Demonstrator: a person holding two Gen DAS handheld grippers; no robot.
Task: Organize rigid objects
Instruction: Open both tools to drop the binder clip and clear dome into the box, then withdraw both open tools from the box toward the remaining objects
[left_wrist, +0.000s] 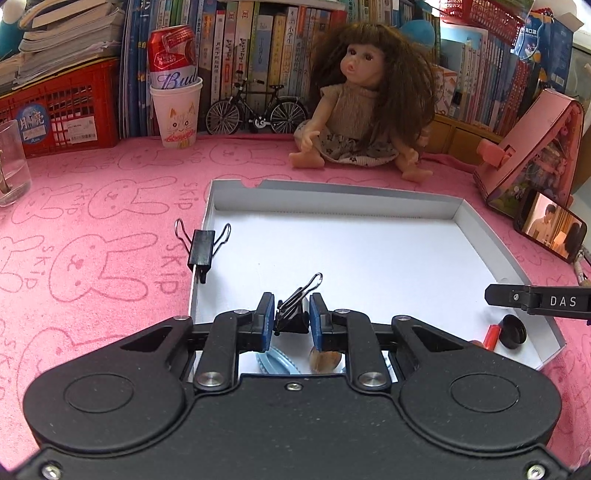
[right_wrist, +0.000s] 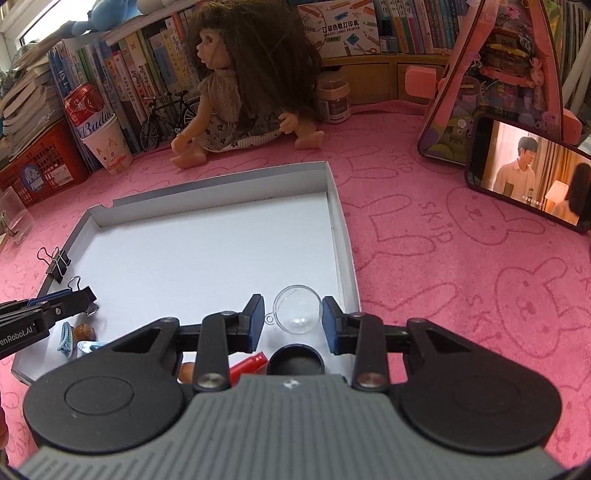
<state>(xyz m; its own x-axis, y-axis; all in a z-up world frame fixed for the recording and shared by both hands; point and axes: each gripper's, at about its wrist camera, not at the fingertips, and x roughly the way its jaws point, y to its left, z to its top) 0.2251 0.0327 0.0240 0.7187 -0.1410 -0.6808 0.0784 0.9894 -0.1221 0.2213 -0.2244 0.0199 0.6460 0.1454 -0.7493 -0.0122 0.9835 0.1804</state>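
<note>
Now, tray: a shallow white cardboard tray (left_wrist: 369, 254) lies on the pink rabbit-print cloth (left_wrist: 92, 258), its floor mostly bare.
Left gripper: the left gripper (left_wrist: 291, 319) hangs over the tray's near left part, jaws clamped on a black binder clip (left_wrist: 293, 314) whose wire handle sticks up between the blue pads.
Right gripper: the right gripper (right_wrist: 293, 319) is over the tray's near right corner; a clear half-sphere shell (right_wrist: 297, 310) sits between its jaws, though whether the pads press it I cannot tell.
Second clip: another black binder clip (left_wrist: 201, 249) is clamped on the tray's left wall.
Near edge: a blue hair clip (right_wrist: 66, 338), a nut (right_wrist: 84, 331), a red tube (right_wrist: 249, 367) and a black cap (right_wrist: 295, 363) lie in the tray.
Beyond: a doll (left_wrist: 354, 110) sits behind the tray; a phone (right_wrist: 532, 173) leans at right.
</note>
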